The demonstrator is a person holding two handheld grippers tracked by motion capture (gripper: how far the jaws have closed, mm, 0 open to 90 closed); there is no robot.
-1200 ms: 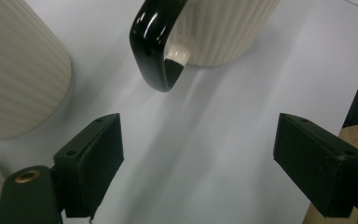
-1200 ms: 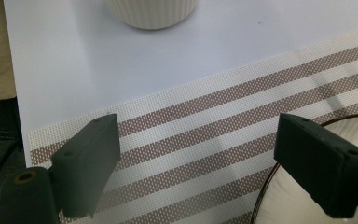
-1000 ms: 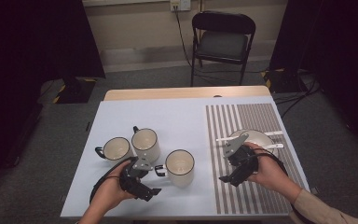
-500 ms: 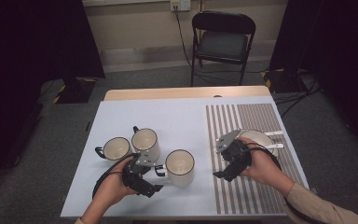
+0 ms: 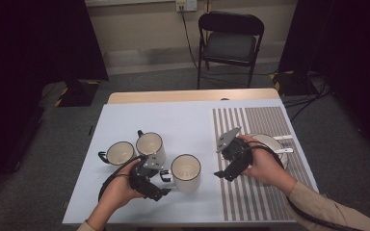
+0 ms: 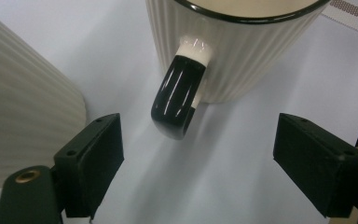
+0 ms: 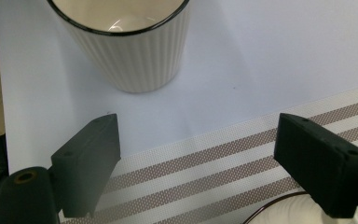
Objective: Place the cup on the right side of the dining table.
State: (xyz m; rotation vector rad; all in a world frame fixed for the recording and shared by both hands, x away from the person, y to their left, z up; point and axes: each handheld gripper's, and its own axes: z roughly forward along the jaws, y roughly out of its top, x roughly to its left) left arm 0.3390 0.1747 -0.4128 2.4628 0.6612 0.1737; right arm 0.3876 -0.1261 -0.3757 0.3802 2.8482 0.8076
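We take the ribbed cream mug (image 5: 186, 172) with the black rim as our landmark; it stands upright on the pale blue table cover (image 5: 183, 120), nearest the person's side of the three mugs.

Left gripper (image 5: 155, 182): we hold it in the left hand (image 5: 118, 191), just beside the landmark mug on its handle side. In the left gripper view the jaws are spread wide, and the mug's black handle (image 6: 177, 95) sits ahead of the gap between them — neither jaw touches it. The handle points toward this gripper, and the ribbed wall of a second mug (image 6: 23, 112) fills the left edge of that view.

Right gripper (image 5: 225, 172): we hold it in the right hand (image 5: 265, 166), on the opposite side of the landmark mug and apart from it, over the striped placemat (image 5: 250, 192). Its jaws are likewise spread, with nothing between them. In the right gripper view the landmark mug stands beyond the jaws on the blue cover, past the near edge of the placemat.

Other items relative to the landmark mug:
- The second mug (image 5: 150, 144) stands just behind it, toward the far side.
- A third mug (image 5: 119, 153) stands farther to the left — close beside the second.
- A white bowl (image 5: 274, 144) rests on the placemat beyond the right hand, partly hidden by it.
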